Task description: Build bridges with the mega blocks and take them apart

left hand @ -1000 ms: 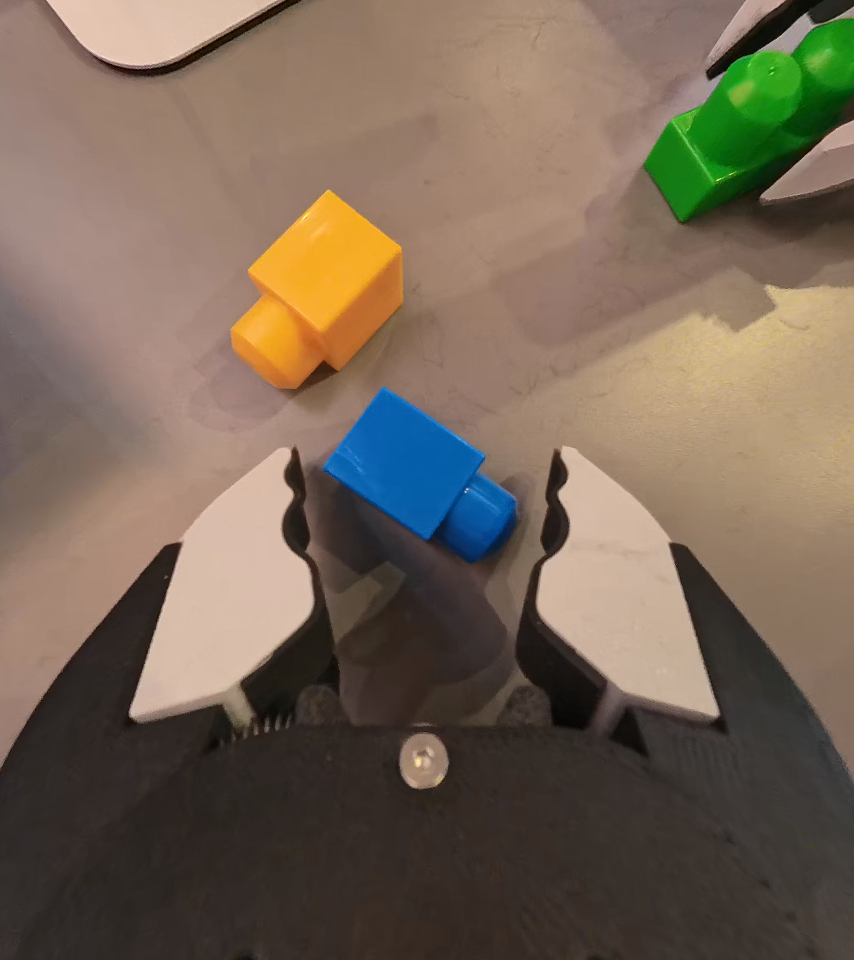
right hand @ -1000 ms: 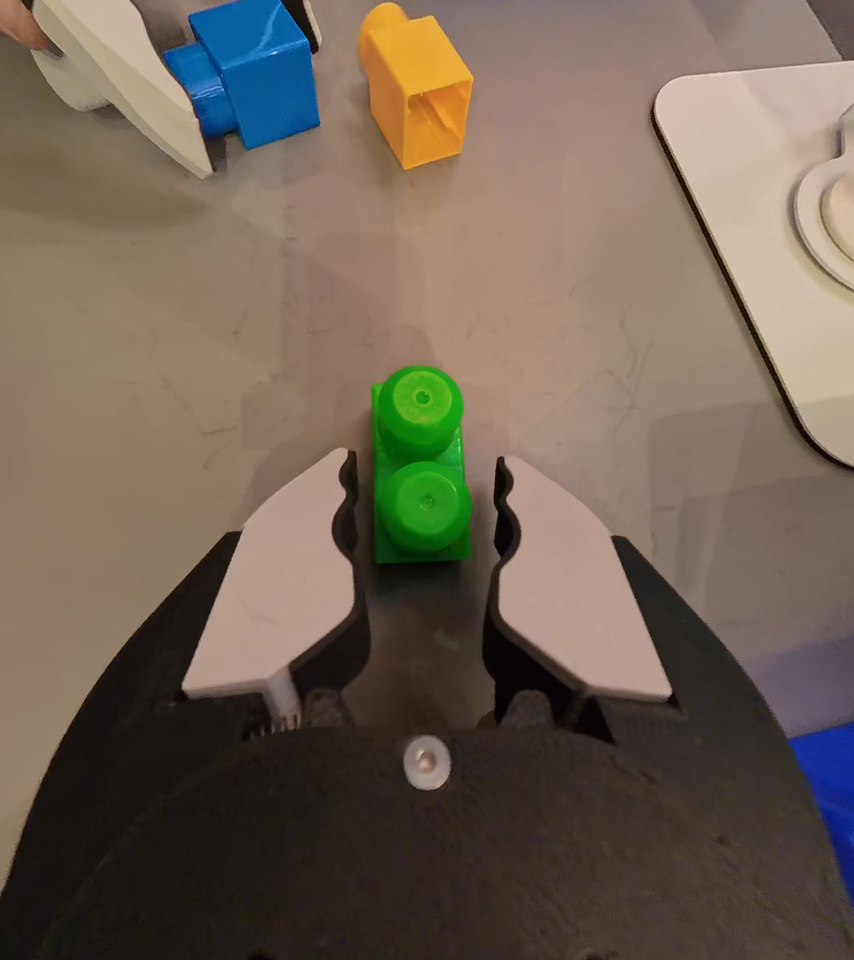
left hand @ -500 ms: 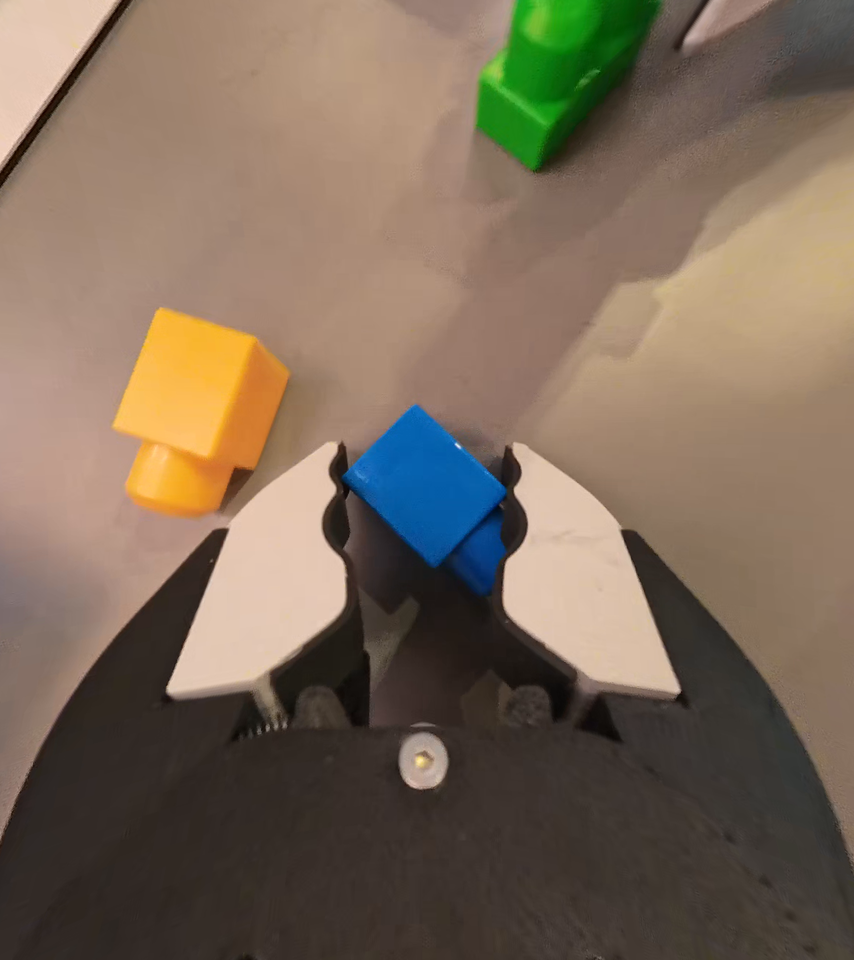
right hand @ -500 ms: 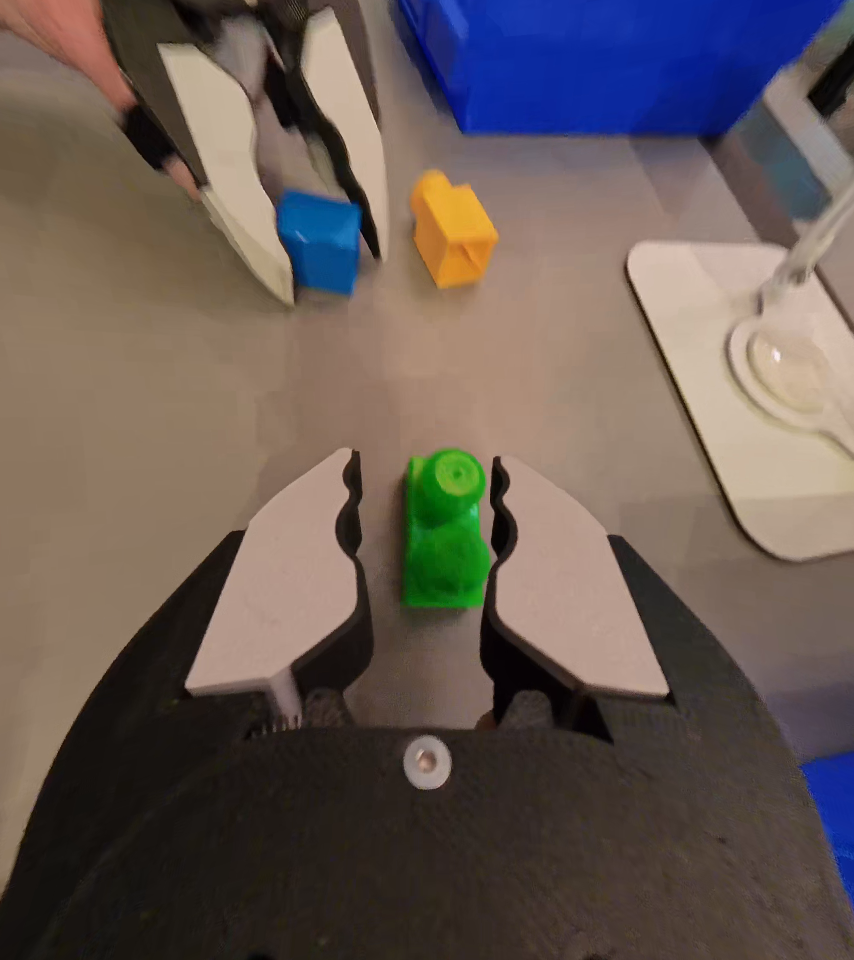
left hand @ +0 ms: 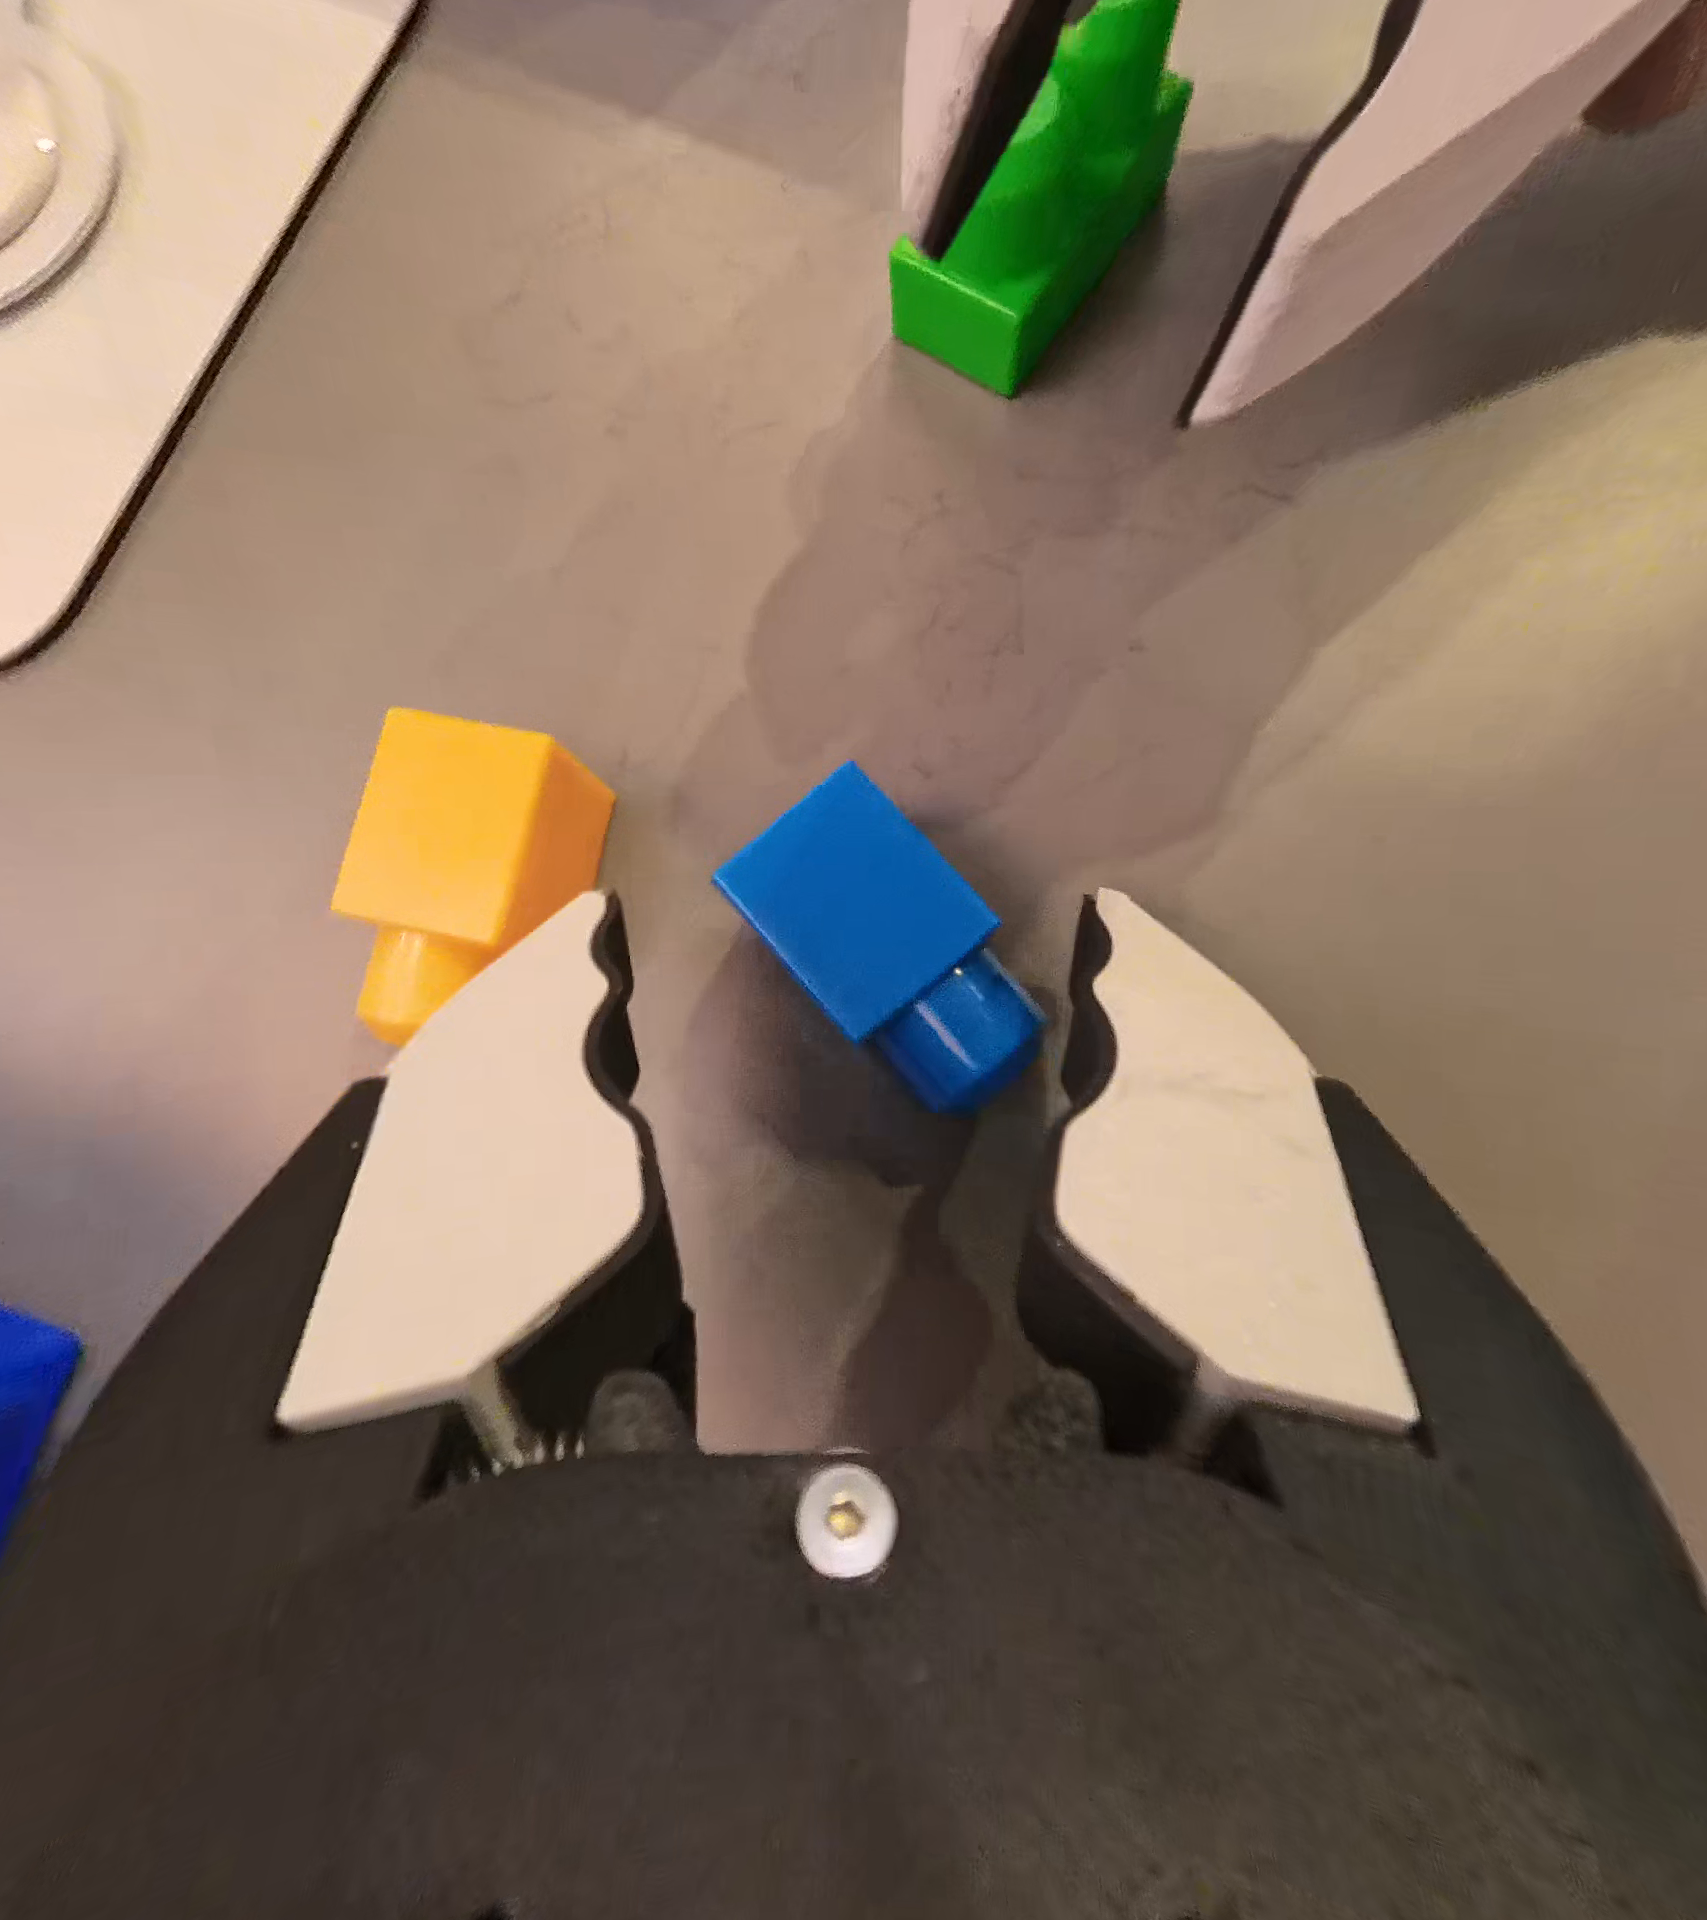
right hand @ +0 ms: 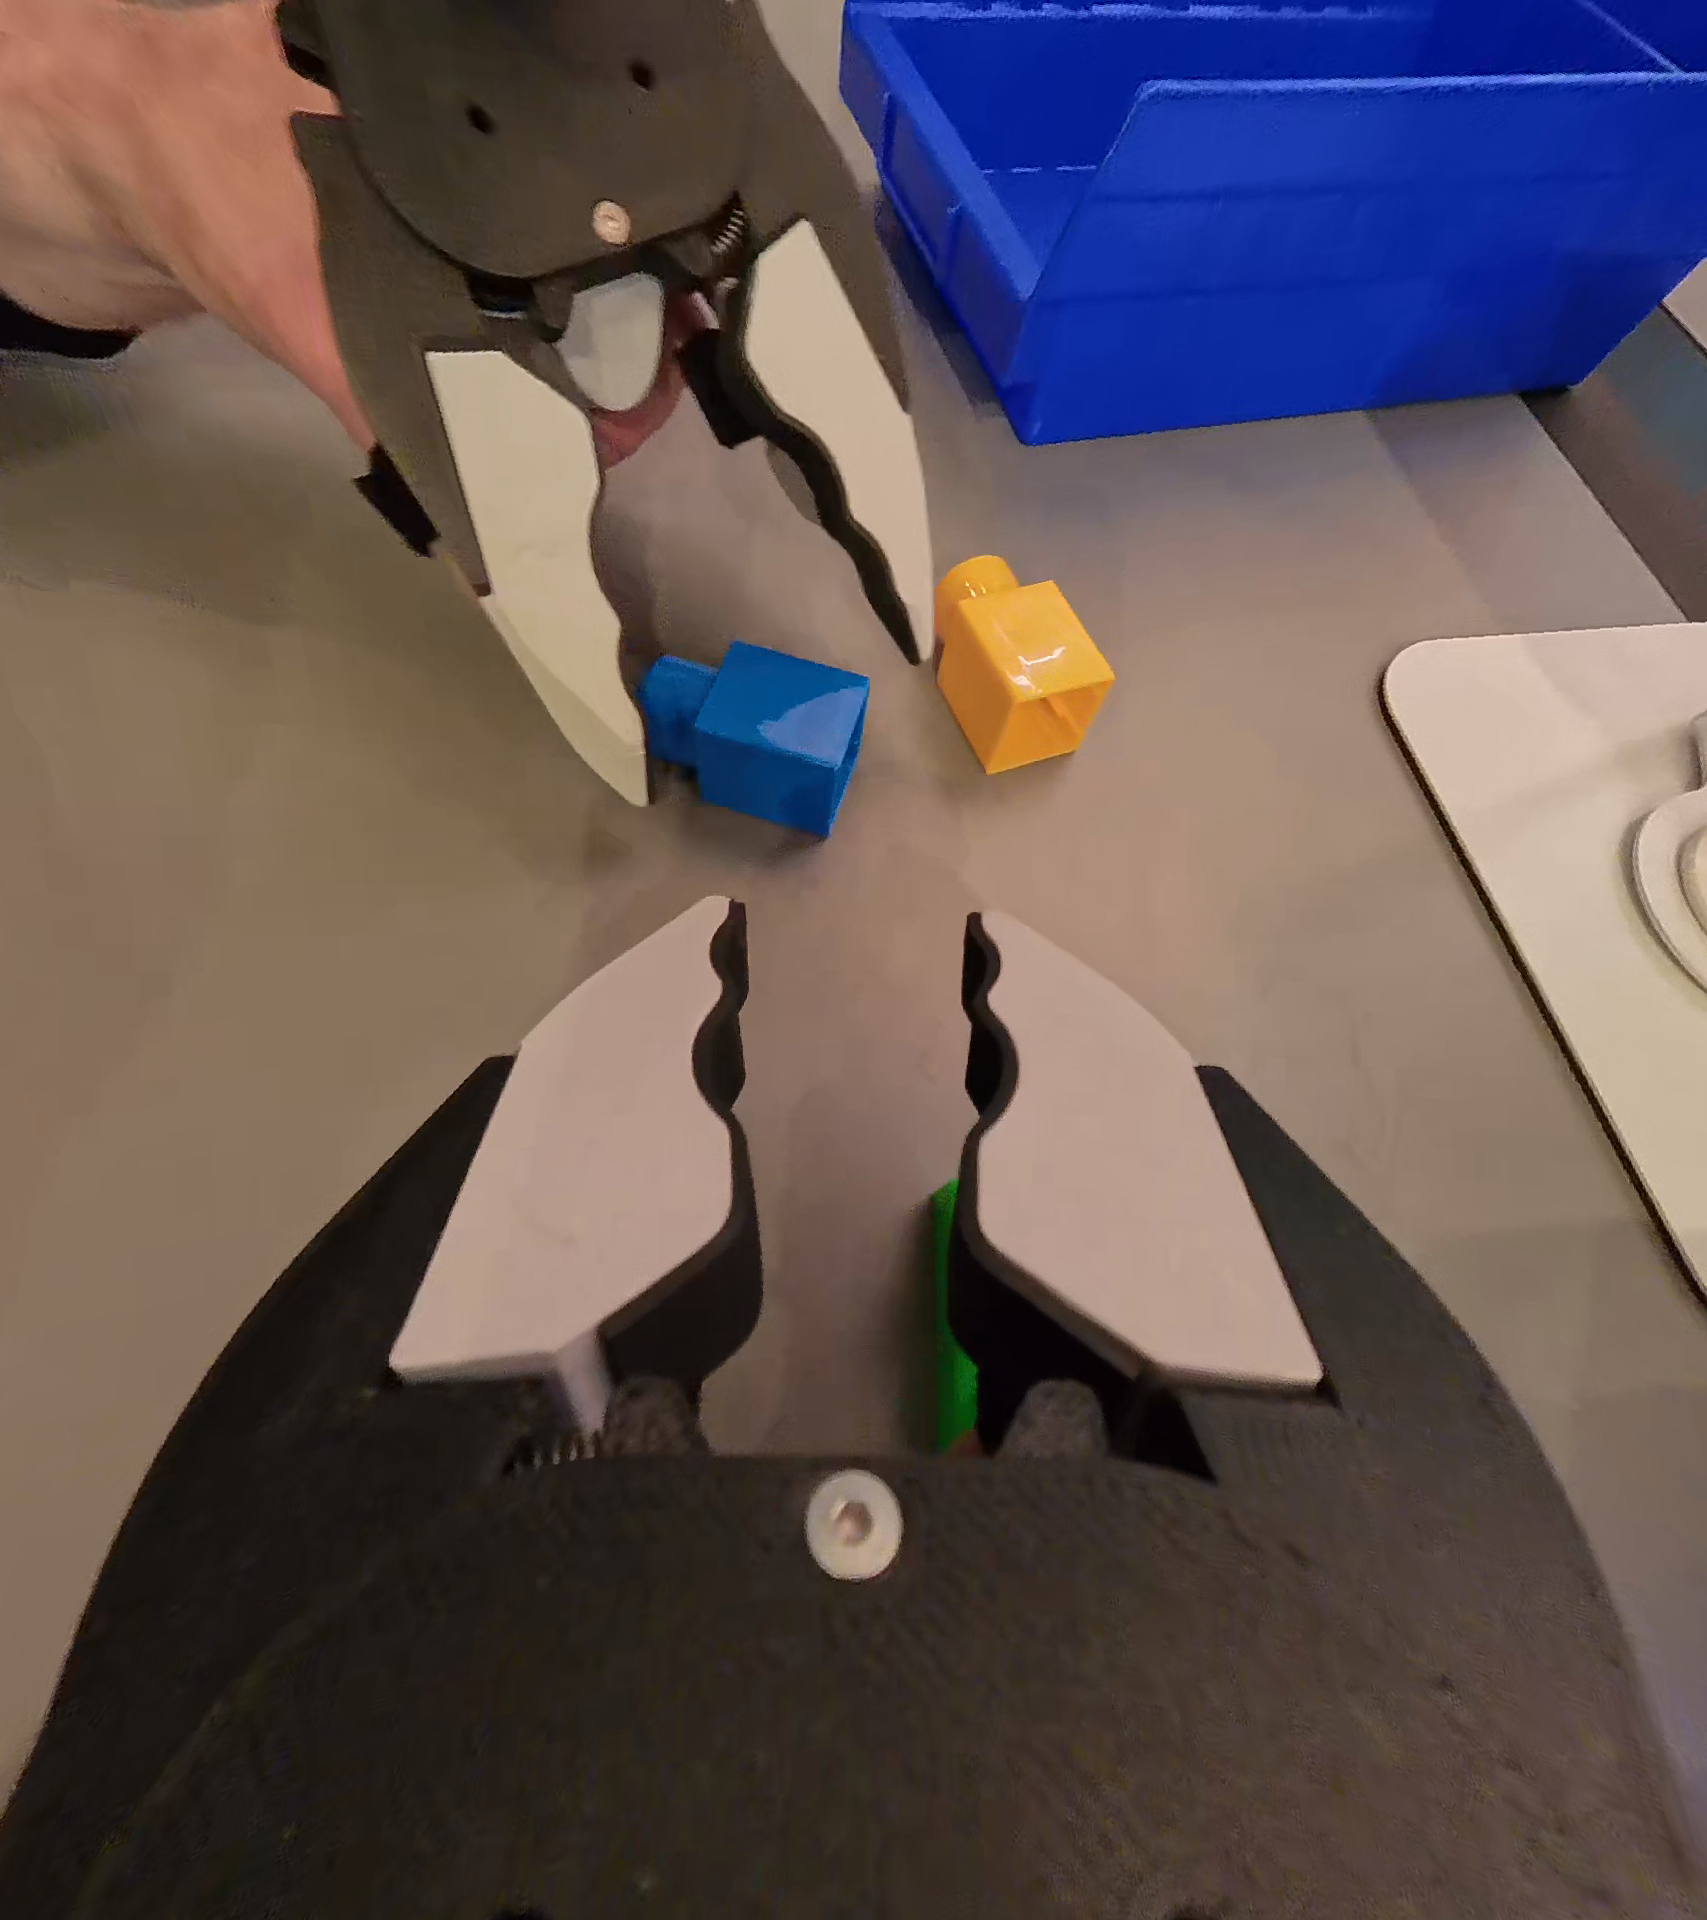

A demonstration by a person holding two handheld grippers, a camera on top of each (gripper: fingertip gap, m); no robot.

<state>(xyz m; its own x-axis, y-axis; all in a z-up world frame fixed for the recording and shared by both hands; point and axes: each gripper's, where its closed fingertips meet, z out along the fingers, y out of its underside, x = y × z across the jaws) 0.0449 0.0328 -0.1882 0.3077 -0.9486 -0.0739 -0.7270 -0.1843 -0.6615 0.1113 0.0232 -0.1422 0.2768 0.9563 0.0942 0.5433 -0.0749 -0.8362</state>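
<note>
Taking the blue block (left hand: 859,904) as landmark: it lies on its side on the grey bench (left hand: 1451,831), between the spread fingers of the left gripper (left hand: 849,925), with gaps on both sides in that gripper's own view. Just left of it lies the orange block (left hand: 459,831); beyond that, a white board (left hand: 101,364). Far behind it to the right, the green block (left hand: 1025,239) stands between the right gripper (right hand: 854,920) fingers, held apart with a visible gap on one side.

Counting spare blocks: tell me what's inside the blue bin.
Inside the blue bin, only bare blue walls and a divider show. Its front wall hides the floor, so blocks could lie unseen.
</note>
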